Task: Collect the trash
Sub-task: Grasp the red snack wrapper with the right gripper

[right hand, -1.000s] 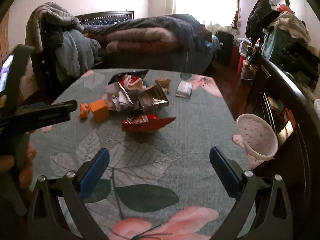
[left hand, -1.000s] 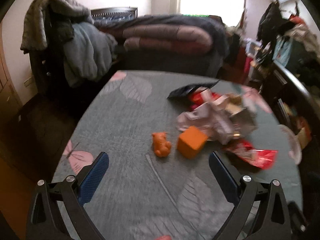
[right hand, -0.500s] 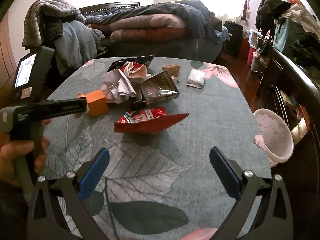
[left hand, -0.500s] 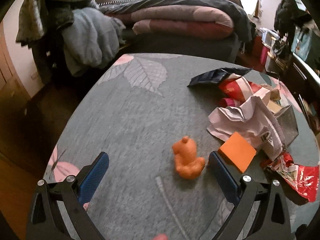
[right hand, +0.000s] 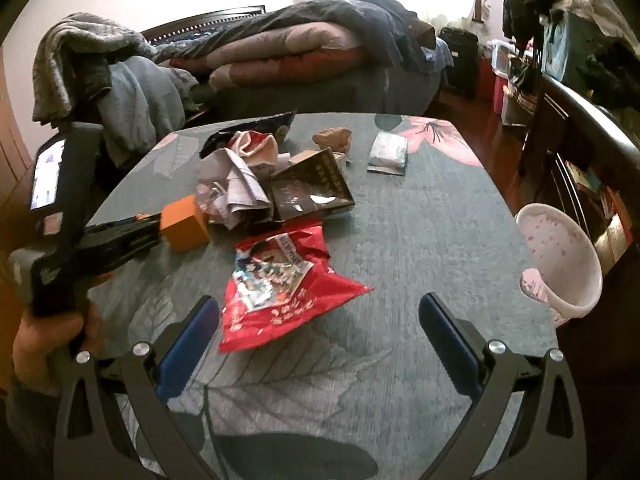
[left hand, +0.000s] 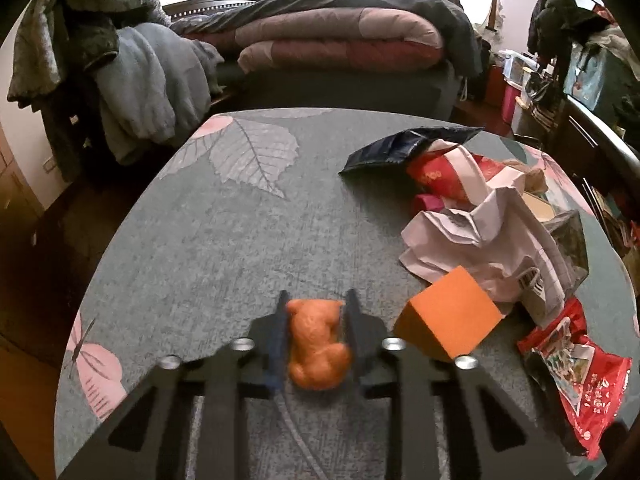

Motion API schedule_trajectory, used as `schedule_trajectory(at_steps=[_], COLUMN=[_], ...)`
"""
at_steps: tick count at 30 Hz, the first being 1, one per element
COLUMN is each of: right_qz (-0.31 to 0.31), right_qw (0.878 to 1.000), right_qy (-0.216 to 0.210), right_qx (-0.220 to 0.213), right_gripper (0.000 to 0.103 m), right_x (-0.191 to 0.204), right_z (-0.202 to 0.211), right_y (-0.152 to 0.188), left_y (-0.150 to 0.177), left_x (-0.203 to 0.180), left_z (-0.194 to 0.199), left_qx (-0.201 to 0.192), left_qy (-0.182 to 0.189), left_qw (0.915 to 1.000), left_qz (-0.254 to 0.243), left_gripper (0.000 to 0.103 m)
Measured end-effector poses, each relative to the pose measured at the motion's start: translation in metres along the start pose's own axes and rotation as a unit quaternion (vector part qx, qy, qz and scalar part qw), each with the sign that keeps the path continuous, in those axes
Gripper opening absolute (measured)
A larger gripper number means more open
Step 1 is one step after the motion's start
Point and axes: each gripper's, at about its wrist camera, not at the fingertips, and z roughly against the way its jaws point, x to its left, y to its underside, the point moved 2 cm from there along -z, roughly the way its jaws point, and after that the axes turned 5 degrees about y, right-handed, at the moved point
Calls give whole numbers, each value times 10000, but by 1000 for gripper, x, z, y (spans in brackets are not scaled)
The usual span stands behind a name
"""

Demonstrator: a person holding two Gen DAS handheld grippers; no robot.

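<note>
A small orange bear-shaped lump [left hand: 318,344] lies on the grey leaf-print table [left hand: 200,240]. My left gripper [left hand: 317,296] is closing around it, and both blue pads touch its sides. In the right wrist view the left gripper [right hand: 132,228] reaches in from the left, held by a hand [right hand: 48,336]. My right gripper [right hand: 319,302] stands open just above the table, with the near end of a red snack wrapper [right hand: 280,280] between its fingers, untouched.
An orange block [left hand: 448,328] sits right of the lump. Behind it lie crumpled white paper [left hand: 480,232], a dark foil bag [right hand: 312,188], a dark blue bag [left hand: 404,146] and a silver sachet [right hand: 387,153]. A pink-white bin [right hand: 560,260] stands off the table's right edge.
My left gripper moved forward and down over the orange lump and closed on it from wide open. My right gripper came lower and nearer to the red wrapper, still open.
</note>
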Motion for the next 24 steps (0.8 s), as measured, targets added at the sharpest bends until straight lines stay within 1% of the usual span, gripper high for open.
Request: schedule_trajectory(at_steps=[2, 3, 5, 7, 9, 10, 11, 12, 13, 14, 15, 18, 19, 21, 24], right_qz=[-24, -29, 18, 98, 181, 212, 223, 219, 220, 263, 310, 310, 319, 310, 271], right_qw=[9999, 9998, 9995, 9992, 9989, 9986, 9982, 9979, 9977, 9981, 9981, 9980, 9980, 9979, 9981], right_qy=[-49, -130, -202, -304, -328, -363, -404, -420, -414, -371, -327, -398, -417, -477, -484], right_qx=[104, 132, 235, 237, 290, 317, 384, 447, 497, 426, 419, 367, 352, 316, 277], right_gripper=[99, 99, 99, 99, 99, 96, 82, 72, 69, 58, 52, 42, 40, 34, 31], right_x=[2, 4, 11, 20, 29, 32, 36, 37, 38, 38, 39, 34, 33, 29, 21], right_z=[-9, -14, -23, -30, -38, -41, -46, -49, -51, -50, -49, -43, -41, -33, -19], right_y=[-3, -5, -8, -10, -12, -12, -12, -12, -12, -12, -12, -14, -14, -13, -8], left_y=[0, 0, 0, -2, -3, -4, -4, -5, -4, -4, -4, -3, -4, -5, -6], left_x=[2, 4, 8, 13, 19, 21, 24, 26, 28, 29, 30, 28, 23, 13, -9], left_z=[2, 7, 20, 30, 39, 41, 44, 47, 49, 52, 54, 59, 61, 66, 76], left_qx=[-66, -177, -444, -604, -663, -664, -665, -670, -669, -661, -654, -636, -623, -644, -703], left_qy=[60, 89, 32, 20, 91, 88, 81, 91, 105, 134, 175, 338, 404, 508, 692], left_qw=[9999, 9997, 9989, 9981, 9975, 9975, 9974, 9973, 9972, 9971, 9970, 9964, 9963, 9960, 9950], left_qz=[69, 112, 127, 152, 223, 244, 264, 288, 313, 354, 384, 446, 430, 359, 166], left_gripper=[25, 25, 25, 25, 25, 25, 25, 25, 25, 25, 25, 25, 25, 25, 25])
